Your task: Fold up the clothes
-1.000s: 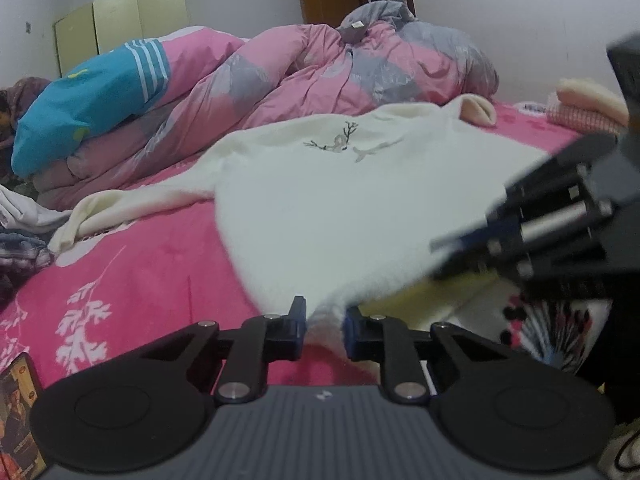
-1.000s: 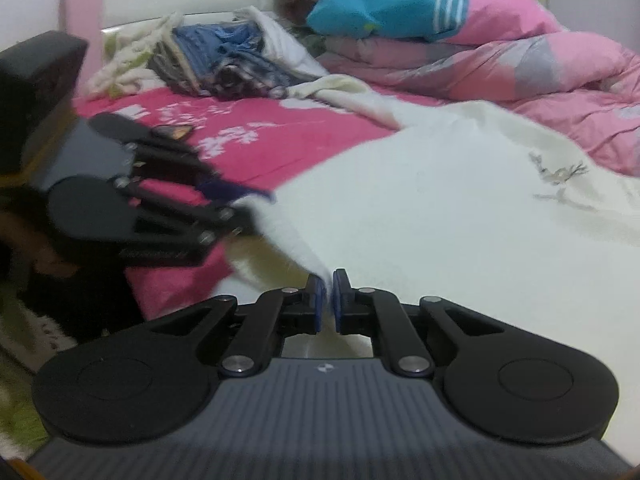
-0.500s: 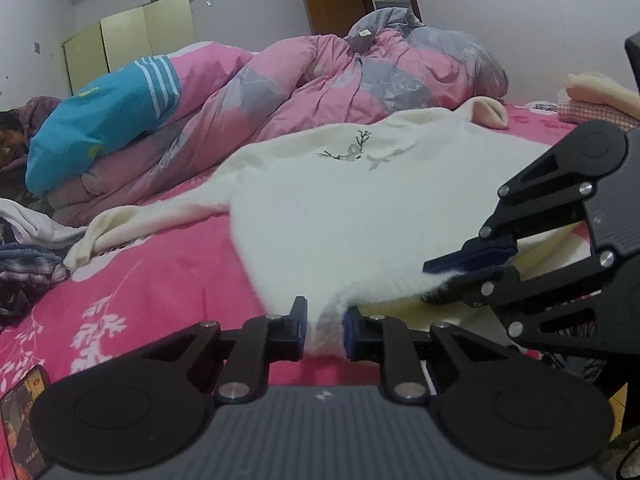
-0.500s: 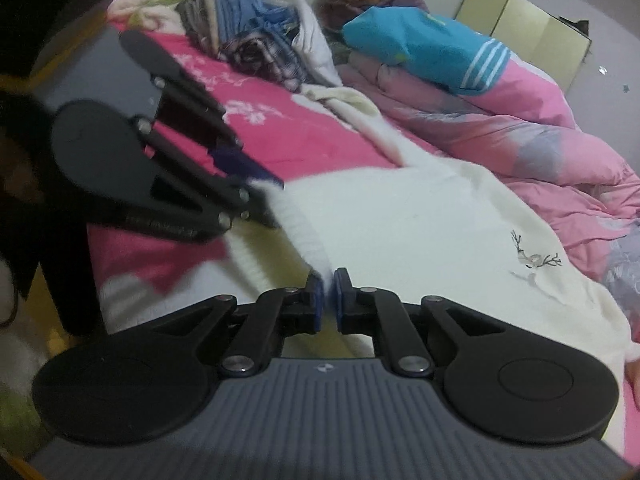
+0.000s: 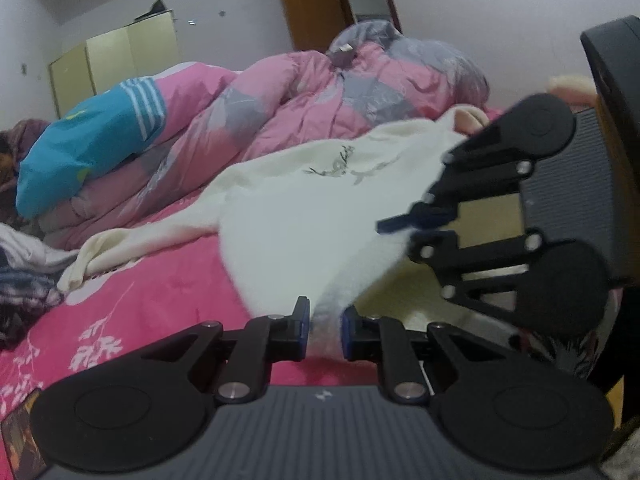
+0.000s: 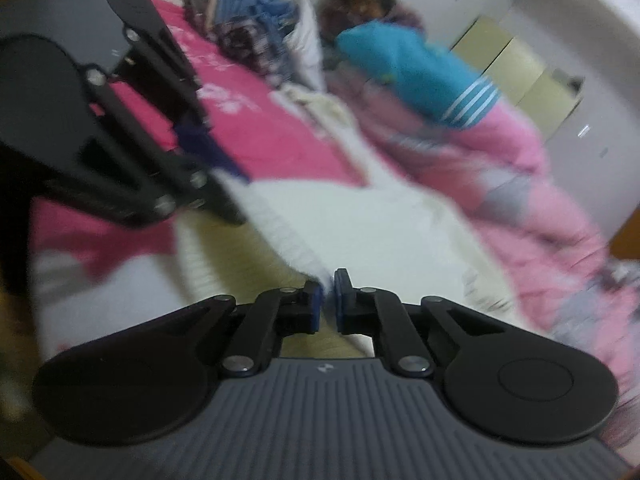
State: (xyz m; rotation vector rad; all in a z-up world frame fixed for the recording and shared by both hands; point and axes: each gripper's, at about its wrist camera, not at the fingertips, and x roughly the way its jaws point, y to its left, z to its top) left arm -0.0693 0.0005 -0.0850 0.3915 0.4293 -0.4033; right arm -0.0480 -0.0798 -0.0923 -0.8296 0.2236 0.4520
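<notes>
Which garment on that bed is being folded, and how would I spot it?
Look at the pink floral bedspread, in front of the heaped pink-and-grey quilt. The cream sweater lies spread across it, its hem pinched by the left gripper and right gripper. Unlike its neighbours, it carries a small deer-and-branch motif.

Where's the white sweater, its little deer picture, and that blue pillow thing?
white sweater (image 5: 288, 232), left wrist view, its body
deer picture (image 5: 340, 166), left wrist view, embroidered chest
blue pillow (image 5: 84, 148), left wrist view, its side
</notes>
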